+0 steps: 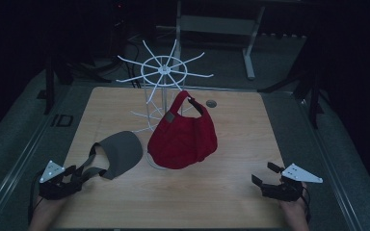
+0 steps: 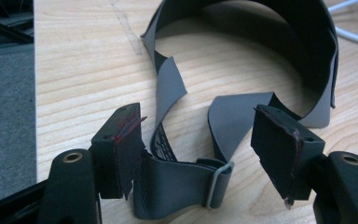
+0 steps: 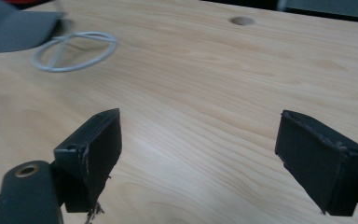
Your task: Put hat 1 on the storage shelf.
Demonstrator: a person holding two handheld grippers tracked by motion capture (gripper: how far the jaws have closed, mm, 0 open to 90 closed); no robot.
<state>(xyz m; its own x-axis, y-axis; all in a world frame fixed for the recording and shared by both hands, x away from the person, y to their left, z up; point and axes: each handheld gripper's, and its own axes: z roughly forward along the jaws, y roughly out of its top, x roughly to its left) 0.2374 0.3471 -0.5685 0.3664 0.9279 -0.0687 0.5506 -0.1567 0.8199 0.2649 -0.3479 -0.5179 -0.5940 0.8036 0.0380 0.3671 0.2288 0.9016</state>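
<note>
While its jaws stand spread, gripping nothing, the left gripper (image 2: 200,140) straddles the buckled strap (image 2: 182,179) of the grey visor (image 1: 118,153), which lies on the wooden table (image 1: 231,202) at the near left. That buckle is plain in the left gripper view; from the high view it is too small to make out. At the near right, the right gripper (image 3: 198,154) hangs released over bare wood. Farther back, a red cap (image 1: 183,137) hangs on the white wire rack (image 1: 164,72), hiding its lower tier.
</note>
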